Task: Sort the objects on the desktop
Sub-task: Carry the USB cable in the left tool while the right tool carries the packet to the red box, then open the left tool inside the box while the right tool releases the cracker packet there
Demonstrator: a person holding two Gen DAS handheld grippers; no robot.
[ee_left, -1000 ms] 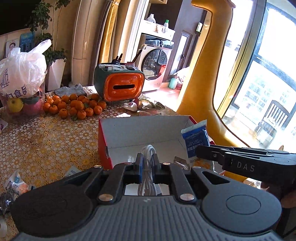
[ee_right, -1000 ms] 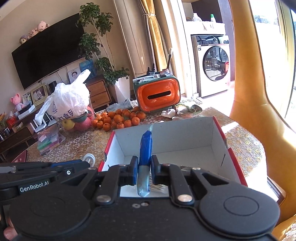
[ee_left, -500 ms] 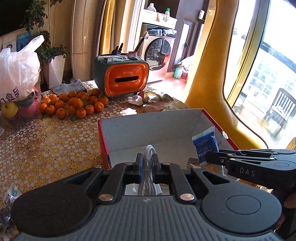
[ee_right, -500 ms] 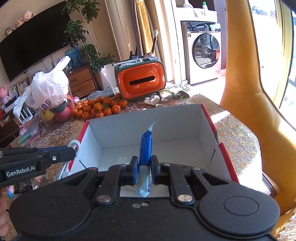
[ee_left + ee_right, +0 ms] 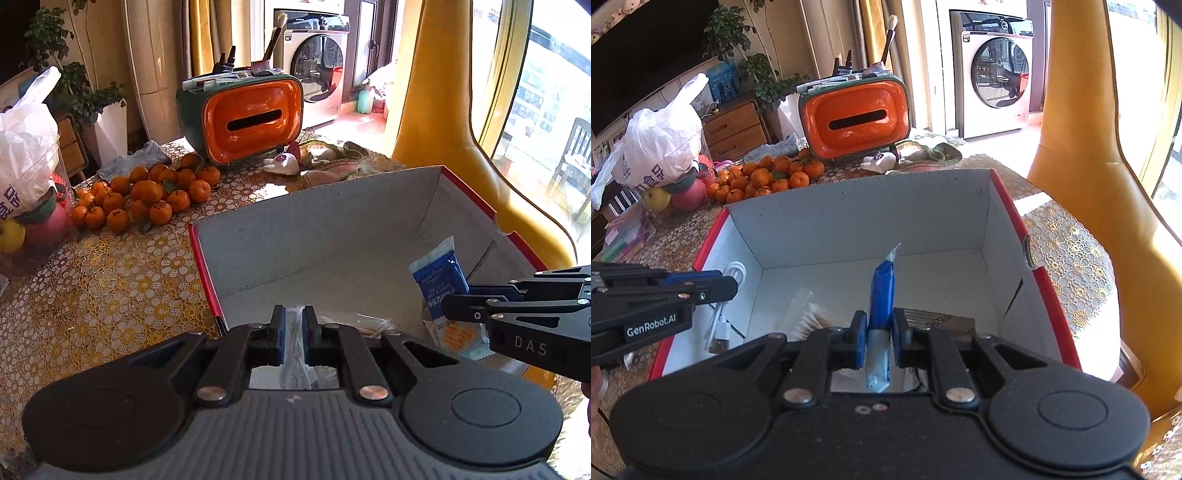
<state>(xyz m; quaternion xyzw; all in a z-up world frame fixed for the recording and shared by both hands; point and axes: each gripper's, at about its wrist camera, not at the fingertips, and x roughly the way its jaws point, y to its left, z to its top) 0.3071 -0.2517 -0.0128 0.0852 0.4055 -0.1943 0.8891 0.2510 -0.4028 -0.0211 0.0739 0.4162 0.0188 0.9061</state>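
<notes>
A red-edged white cardboard box (image 5: 332, 229) (image 5: 849, 214) stands open on the table. My left gripper (image 5: 293, 325) is shut on a coiled white cable (image 5: 295, 354) and holds it over the box's near left part; the cable also shows in the right wrist view (image 5: 720, 317). My right gripper (image 5: 879, 325) is shut on a blue snack packet (image 5: 882, 291), held upright over the box; the packet shows in the left wrist view (image 5: 441, 280). Inside the box lie a cotton-swab bag (image 5: 809, 321) and a brown striped item (image 5: 934, 319).
A pile of tangerines (image 5: 144, 195), an orange-fronted organiser (image 5: 243, 114), a white plastic bag with fruit (image 5: 26, 147) and a small white figure (image 5: 282, 164) stand on the lace tablecloth beyond the box. A yellow chair (image 5: 1108, 184) is at the right.
Both grippers have moved forward and lower over the box, still holding the cable and the packet. The box looks larger and nearer.
</notes>
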